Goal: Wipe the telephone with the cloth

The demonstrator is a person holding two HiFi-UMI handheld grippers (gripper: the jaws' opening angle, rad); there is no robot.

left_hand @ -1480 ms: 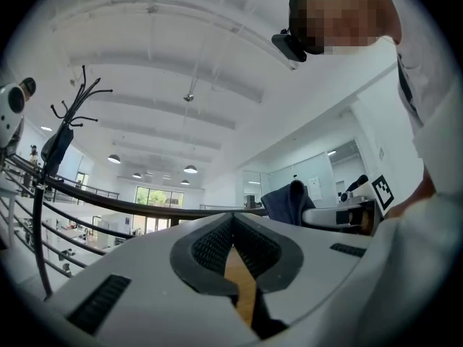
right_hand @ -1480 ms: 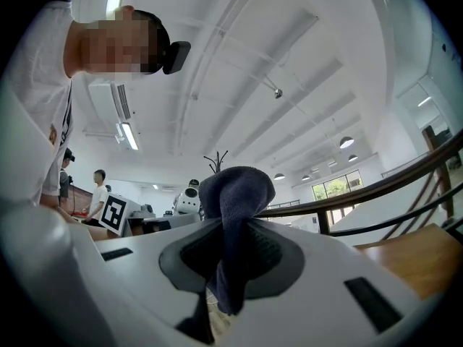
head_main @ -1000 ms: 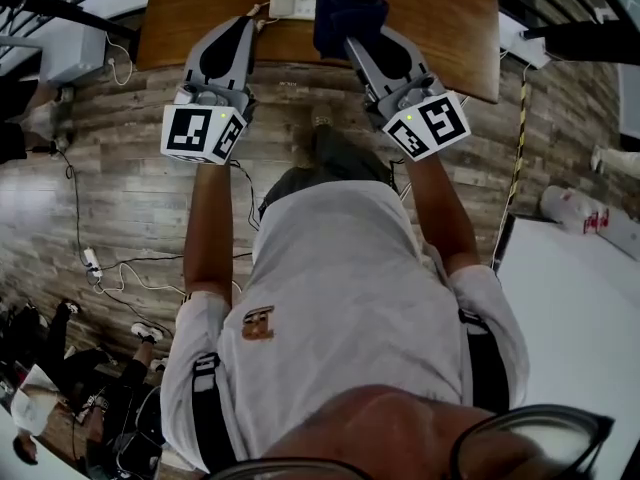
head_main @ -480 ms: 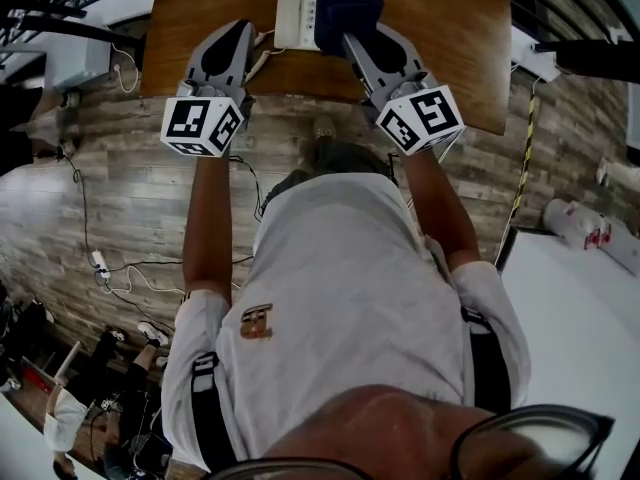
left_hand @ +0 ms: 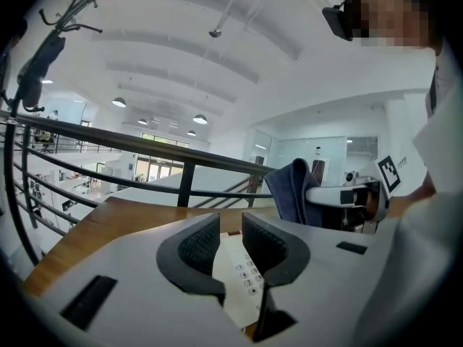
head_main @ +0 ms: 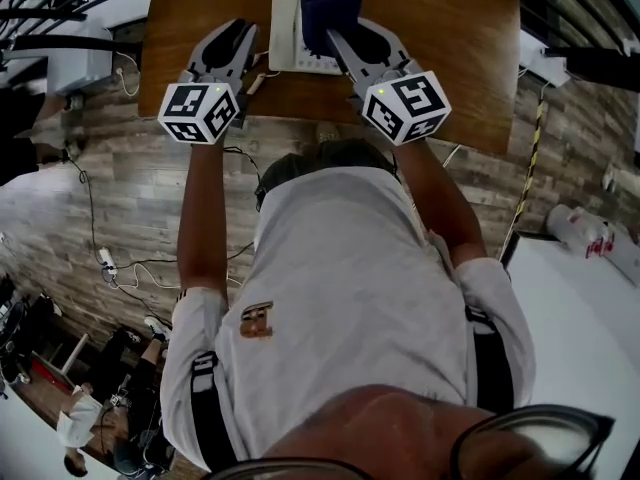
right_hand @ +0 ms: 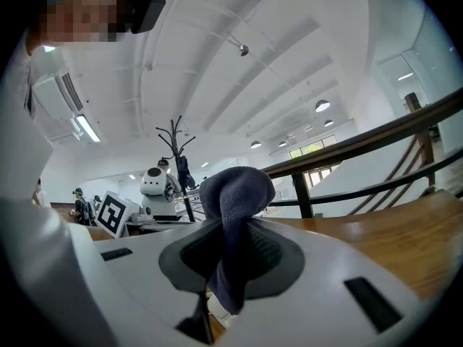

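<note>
R gripper [right_hand: 235, 230] clenched on cloth [right_hand: 237, 186]; L gripper [left_hand: 230, 223] jaws just opening, empty. Phone [head_main: 288, 38] isn't braced, so it may slide under the wipe.

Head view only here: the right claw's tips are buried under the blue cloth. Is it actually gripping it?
Observer: Yes. In the right gripper view the right claw is shut on the cloth, which bunches above the pads.
Operator: And the other one?
Observer: The left claw has just been opening; its pads stand apart, pressing on nothing.
Operator: Anything in that gap?
Observer: Only the telephone keypad, seen through it.
</note>
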